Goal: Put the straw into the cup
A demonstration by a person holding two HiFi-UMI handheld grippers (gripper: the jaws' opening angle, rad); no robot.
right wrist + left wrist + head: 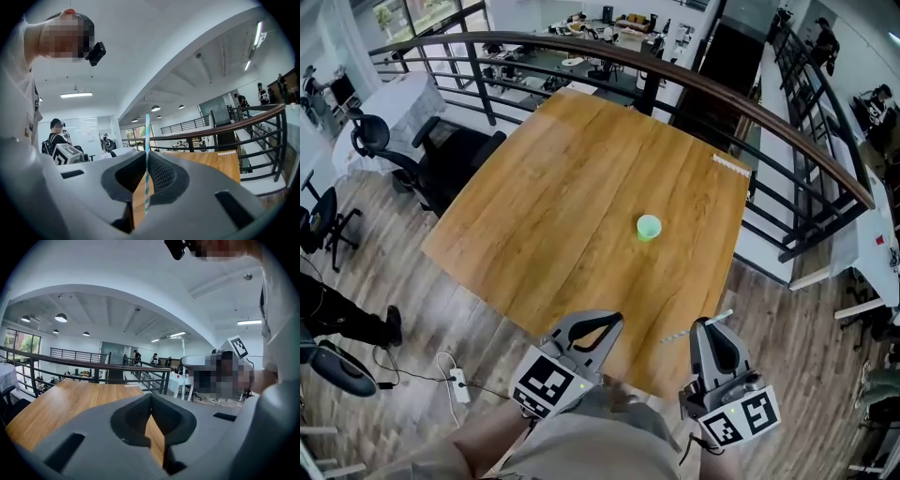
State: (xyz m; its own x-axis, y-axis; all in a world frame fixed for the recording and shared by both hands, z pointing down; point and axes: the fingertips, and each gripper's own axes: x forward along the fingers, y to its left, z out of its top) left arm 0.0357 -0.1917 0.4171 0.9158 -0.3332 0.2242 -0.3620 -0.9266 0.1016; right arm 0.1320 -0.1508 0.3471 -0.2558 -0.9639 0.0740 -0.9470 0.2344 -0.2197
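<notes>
Closest to you, both grippers hover at the near edge of the surface (562, 187), with their marker cubes toward your body.

Your left gripper (605, 328) has its fingers pressed together with nothing between them. In the left gripper view only the wood shows through the small gap below where they meet.

Your right gripper (710, 328) has its fingers closed on the straw (680, 335), pinching it at their tips. In the head view the straw is a thin pale stick lying crosswise to the fingers, roughly level over the near edge of the surface. The longer part sticks out toward your left gripper and a short end shows on the other side. In the right gripper view the straw (147, 136) has teal and white stripes, stands straight up and down in the frame, and runs past the fingers both above and below the grip.

Farther out, near the middle of the surface, the cup (649, 227) stands upright with its mouth open to the top. It is small, round and pale green, and well apart from the straw.

A small white strip (730, 164) lies at the far edge. Beyond it runs a dark railing (750, 103), and an office chair (394, 155) stands off to the left.
</notes>
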